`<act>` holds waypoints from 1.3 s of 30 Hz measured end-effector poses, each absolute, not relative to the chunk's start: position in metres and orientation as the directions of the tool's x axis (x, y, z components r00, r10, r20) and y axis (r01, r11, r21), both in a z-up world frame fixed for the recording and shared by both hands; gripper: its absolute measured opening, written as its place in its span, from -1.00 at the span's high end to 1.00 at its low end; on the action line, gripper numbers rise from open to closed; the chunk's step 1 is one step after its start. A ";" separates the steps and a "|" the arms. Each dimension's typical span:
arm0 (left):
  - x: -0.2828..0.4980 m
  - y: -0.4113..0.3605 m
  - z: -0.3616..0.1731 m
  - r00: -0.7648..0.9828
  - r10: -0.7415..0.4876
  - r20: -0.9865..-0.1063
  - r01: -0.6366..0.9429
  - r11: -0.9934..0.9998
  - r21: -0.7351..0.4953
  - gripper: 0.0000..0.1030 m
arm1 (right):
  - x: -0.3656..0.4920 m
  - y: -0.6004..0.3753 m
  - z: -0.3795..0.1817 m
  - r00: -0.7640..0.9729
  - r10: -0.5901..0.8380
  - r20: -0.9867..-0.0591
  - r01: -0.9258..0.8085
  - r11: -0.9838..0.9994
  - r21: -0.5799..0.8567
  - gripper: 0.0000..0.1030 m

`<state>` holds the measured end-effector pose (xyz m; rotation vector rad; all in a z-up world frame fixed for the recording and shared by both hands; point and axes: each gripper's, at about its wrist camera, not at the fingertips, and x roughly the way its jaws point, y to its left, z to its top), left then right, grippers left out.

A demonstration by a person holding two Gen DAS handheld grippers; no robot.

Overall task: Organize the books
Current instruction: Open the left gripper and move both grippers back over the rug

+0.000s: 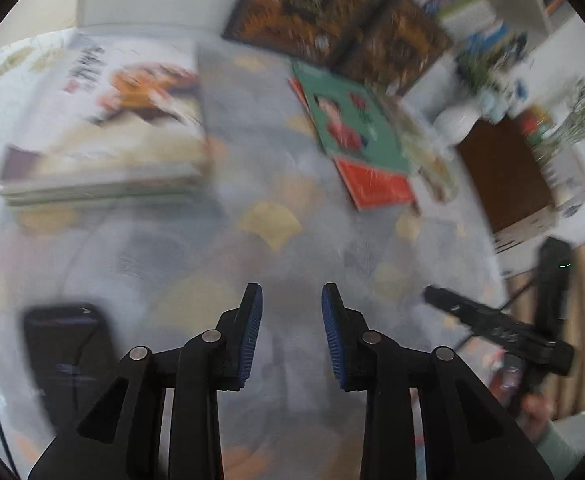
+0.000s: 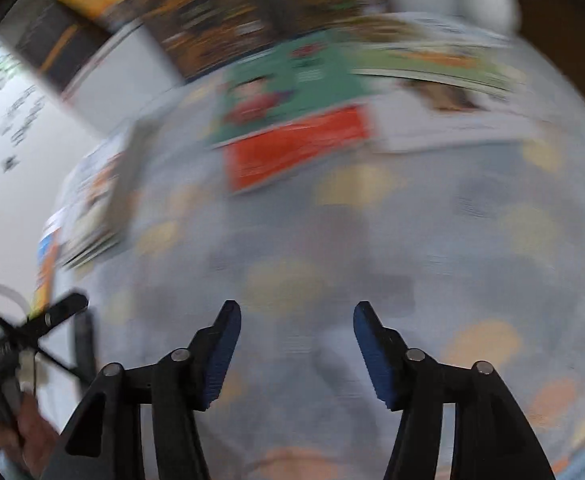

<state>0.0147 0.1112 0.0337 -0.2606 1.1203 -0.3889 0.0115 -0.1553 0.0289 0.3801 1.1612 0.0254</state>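
Both views motion-blurred. Green book (image 1: 354, 120) lies flat on a red book (image 1: 378, 186), ahead and slightly right of the left jaws; in the right wrist view the same green book (image 2: 288, 92) over the red book (image 2: 296, 148) sits straight ahead of the right jaws, well apart from them. A stack of books (image 1: 104, 136) with a pale illustrated cover lies ahead-left of the left jaws. A further light-covered book (image 2: 448, 120) lies ahead-right of the right jaws, just beside the red one. All rest on the counter (image 1: 252, 264), covered in grey cloth with yellow patches. Left gripper (image 1: 291, 300): jaws apart, nothing between them. Right gripper (image 2: 296, 318): jaws apart, wider, nothing between them. Dark framed pictures (image 1: 332, 16) stand beyond the books.
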 end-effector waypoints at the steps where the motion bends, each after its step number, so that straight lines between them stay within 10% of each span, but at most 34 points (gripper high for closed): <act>1: 0.015 0.095 0.026 0.374 -0.399 -0.837 0.180 0.917 -0.356 0.46 | 0.010 -0.172 0.024 0.415 0.187 -0.890 0.219 0.929 0.297 -0.10; 6: 0.010 0.029 0.004 0.448 -0.273 -0.851 0.186 0.960 -0.210 0.43 | 0.010 -0.202 0.029 0.458 0.025 -0.889 0.233 0.961 0.147 -0.10; 10: 0.004 0.010 -0.003 0.517 -0.241 -0.821 0.141 0.970 -0.196 -0.39 | 0.014 -0.206 0.021 0.467 -0.030 -0.884 0.174 0.983 0.059 -0.10; 17: -0.004 -0.011 -0.014 0.548 -0.161 -0.821 0.147 0.985 -0.095 -0.98 | -0.004 -0.201 0.006 0.510 -0.063 -0.858 0.079 0.997 -0.027 -0.17; 27: -0.009 -0.022 -0.020 0.594 -0.073 -0.801 0.118 0.993 -0.003 -1.00 | -0.014 -0.221 -0.005 0.522 -0.093 -0.848 0.125 0.992 -0.032 -0.97; 39: -0.017 -0.023 -0.022 0.617 -0.064 -0.785 0.107 0.994 0.003 -1.00 | -0.022 -0.221 -0.007 0.556 -0.106 -0.825 0.147 0.989 -0.028 -1.00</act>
